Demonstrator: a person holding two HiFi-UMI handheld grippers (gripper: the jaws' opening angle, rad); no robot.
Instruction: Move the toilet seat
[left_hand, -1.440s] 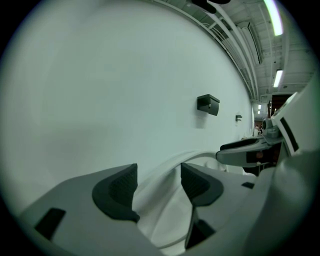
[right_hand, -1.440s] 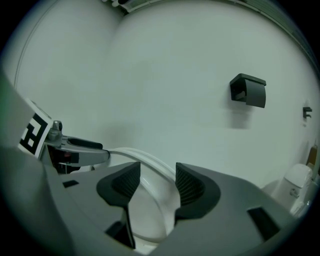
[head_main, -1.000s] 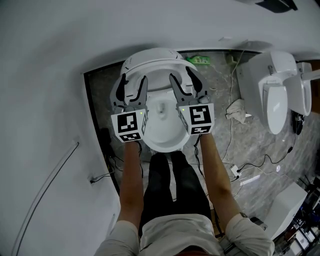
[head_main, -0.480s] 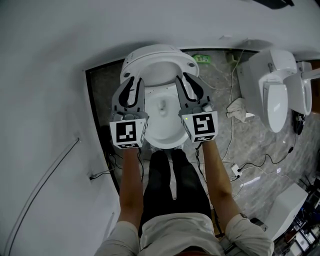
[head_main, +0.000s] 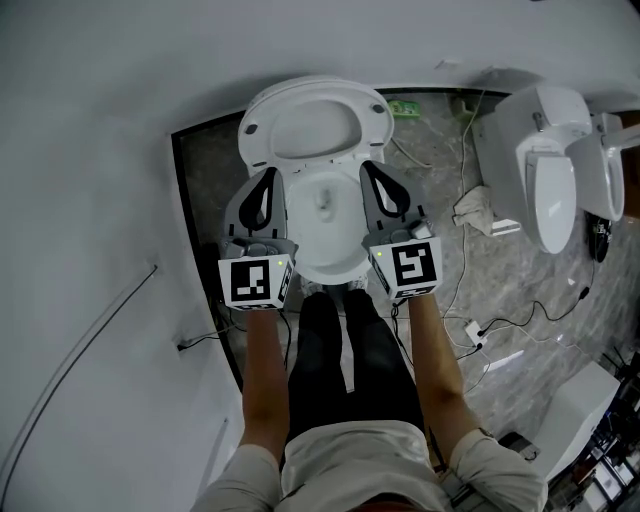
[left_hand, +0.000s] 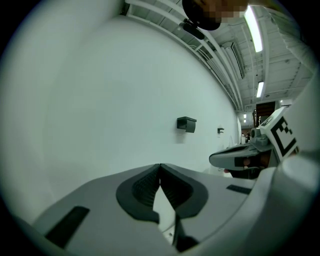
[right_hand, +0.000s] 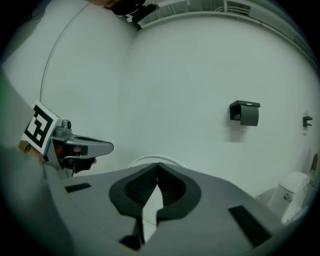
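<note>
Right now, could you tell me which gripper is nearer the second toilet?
Right. The right gripper hovers on the bowl's side toward the second toilet; the left gripper is across the bowl.

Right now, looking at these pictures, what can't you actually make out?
Head view: green item behind the toilet, too small to identify.
Head view: toilet's foot, hidden under its bowl and the person's legs.
Head view: clutter at the lower right corner, cut off by the edge.

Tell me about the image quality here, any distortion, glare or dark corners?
Head view: soft, even light, the toilet sharp. Left gripper view: strong fisheye bending, black corners, ceiling light strip blown out. Right gripper view: same fisheye vignette, wall evenly lit, no glare.
</note>
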